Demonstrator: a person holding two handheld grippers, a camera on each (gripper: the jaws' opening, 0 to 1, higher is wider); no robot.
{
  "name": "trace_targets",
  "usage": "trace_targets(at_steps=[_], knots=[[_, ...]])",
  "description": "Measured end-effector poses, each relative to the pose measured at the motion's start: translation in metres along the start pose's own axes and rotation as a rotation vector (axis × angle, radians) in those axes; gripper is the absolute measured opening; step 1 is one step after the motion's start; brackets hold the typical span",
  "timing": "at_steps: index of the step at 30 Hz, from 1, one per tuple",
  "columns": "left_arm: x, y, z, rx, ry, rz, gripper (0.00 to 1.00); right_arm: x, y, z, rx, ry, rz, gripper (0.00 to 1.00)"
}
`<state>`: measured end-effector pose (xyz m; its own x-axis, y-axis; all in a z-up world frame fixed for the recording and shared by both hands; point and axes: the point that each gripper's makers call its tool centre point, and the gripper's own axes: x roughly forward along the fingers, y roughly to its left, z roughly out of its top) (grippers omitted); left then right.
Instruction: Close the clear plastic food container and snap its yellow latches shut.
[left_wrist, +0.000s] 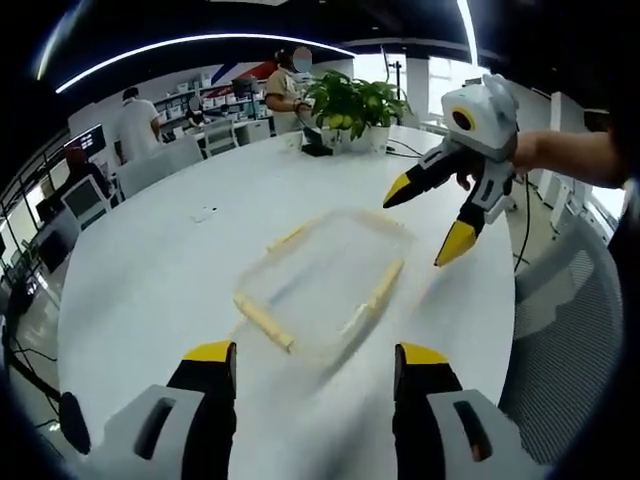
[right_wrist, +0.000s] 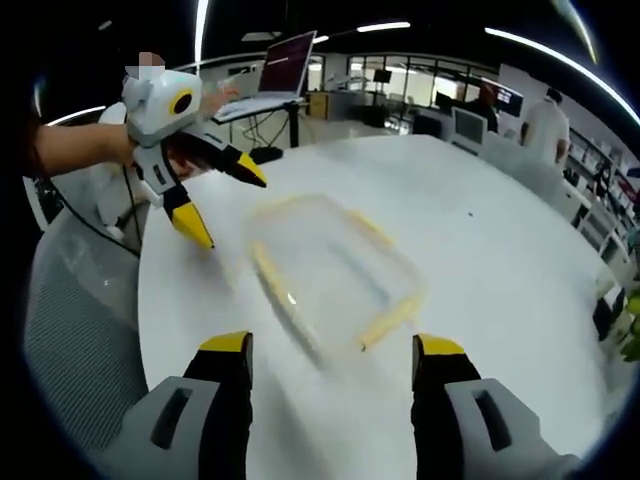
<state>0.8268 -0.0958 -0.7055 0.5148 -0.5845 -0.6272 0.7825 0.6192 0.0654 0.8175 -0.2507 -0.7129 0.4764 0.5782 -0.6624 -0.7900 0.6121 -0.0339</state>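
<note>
The clear plastic food container (left_wrist: 325, 275) lies flat in the middle of the round white table (left_wrist: 150, 270), blurred, with pale yellow latches along its sides; I cannot tell whether they are snapped. My left gripper (left_wrist: 315, 352) is open just short of its near edge. My right gripper (left_wrist: 425, 228), held by a hand, hangs open above its far right side. In the right gripper view the container (right_wrist: 335, 270) sits ahead of my open right gripper (right_wrist: 332, 345), and my left gripper (right_wrist: 228, 205) hovers open at its far left corner. Nothing is between either pair of jaws.
A potted plant (left_wrist: 355, 100) stands at the table's far edge. Mesh office chairs (left_wrist: 570, 320) (right_wrist: 70, 330) stand beside the table. People sit and stand at desks behind. A laptop on a stand (right_wrist: 285, 65) is beyond the table (right_wrist: 500, 230).
</note>
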Motion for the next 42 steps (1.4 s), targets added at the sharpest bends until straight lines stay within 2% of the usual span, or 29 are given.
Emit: trace_targets(at_steps=[8, 16, 19, 23, 26, 31, 36, 42], knots=[[-0.021, -0.017, -0.007, -0.023, -0.026, 0.010, 0.65, -0.023, 0.015, -0.010, 0.026, -0.042, -0.035, 0.66], [-0.045, -0.033, -0.013, -0.052, -0.080, 0.036, 0.71, -0.041, 0.028, -0.017, 0.074, -0.089, -0.072, 0.70], [-0.052, -0.038, -0.016, -0.072, -0.088, 0.049, 0.73, -0.052, 0.031, -0.019, 0.111, -0.121, -0.096, 0.72], [-0.061, -0.044, -0.020, -0.081, -0.090, 0.059, 0.77, -0.064, 0.036, -0.024, 0.126, -0.130, -0.111, 0.77], [-0.067, -0.047, -0.026, -0.088, -0.078, 0.072, 0.81, -0.071, 0.041, -0.028, 0.136, -0.128, -0.111, 0.81], [-0.076, -0.053, -0.028, -0.112, -0.097, 0.078, 0.88, -0.080, 0.047, -0.035, 0.142, -0.125, -0.124, 0.86], [-0.080, -0.051, -0.030, -0.097, -0.098, 0.101, 0.99, -0.085, 0.050, -0.039, 0.143, -0.138, -0.132, 0.93], [-0.084, -0.050, -0.028, -0.081, -0.105, 0.112, 0.99, -0.091, 0.048, -0.042, 0.140, -0.142, -0.140, 0.99]])
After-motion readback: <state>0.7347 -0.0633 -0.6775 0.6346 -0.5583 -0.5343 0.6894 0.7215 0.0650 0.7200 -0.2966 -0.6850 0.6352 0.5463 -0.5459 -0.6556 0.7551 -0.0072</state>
